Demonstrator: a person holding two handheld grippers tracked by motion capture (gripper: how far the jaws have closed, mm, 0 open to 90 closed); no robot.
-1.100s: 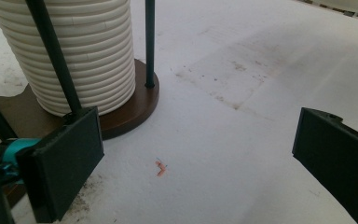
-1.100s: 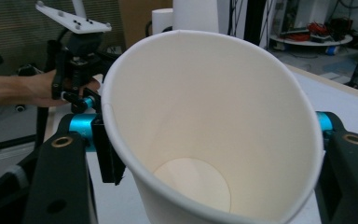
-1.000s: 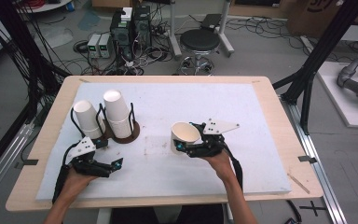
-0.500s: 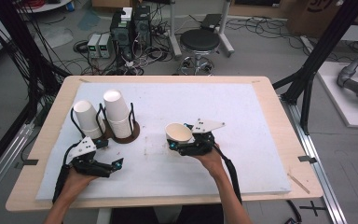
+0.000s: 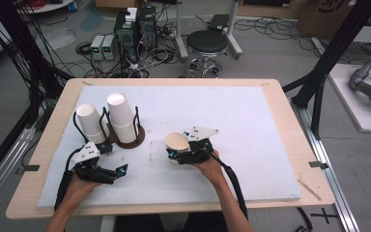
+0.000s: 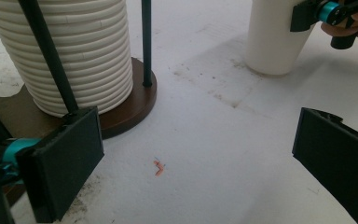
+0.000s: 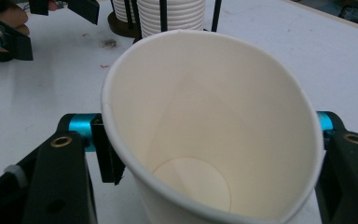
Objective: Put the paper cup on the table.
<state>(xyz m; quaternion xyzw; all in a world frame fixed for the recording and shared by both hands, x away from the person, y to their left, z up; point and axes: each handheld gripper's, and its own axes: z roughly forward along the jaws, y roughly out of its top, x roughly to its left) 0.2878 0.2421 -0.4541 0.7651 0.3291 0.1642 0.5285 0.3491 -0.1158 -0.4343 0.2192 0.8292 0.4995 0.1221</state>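
A single paper cup (image 5: 176, 141) is clamped between the jaws of the right gripper (image 5: 189, 149), mouth up. In the right gripper view the cup (image 7: 214, 135) is seen pinched across its upper wall, just below the rim, with the empty bottom visible; this grip probably leaves the base free for setting down. In the left gripper view the cup's base (image 6: 274, 42) appears to rest on or hover just over the white mat (image 5: 251, 121); contact cannot be told for certain.

Ahead and to the left of the right gripper, a brown round stand (image 5: 129, 137) with black upright rods is found, in which a stack of upturned cups (image 5: 121, 115) is kept from toppling. A second cup stack (image 5: 92, 123) stands just beside it, also behind a black rod.

The left gripper (image 5: 99, 170) is held low over the mat with its jaws spread wide and nothing between them, close in front of the stand. It is judged to be waiting there, ready to steady the stack or draw off another cup.
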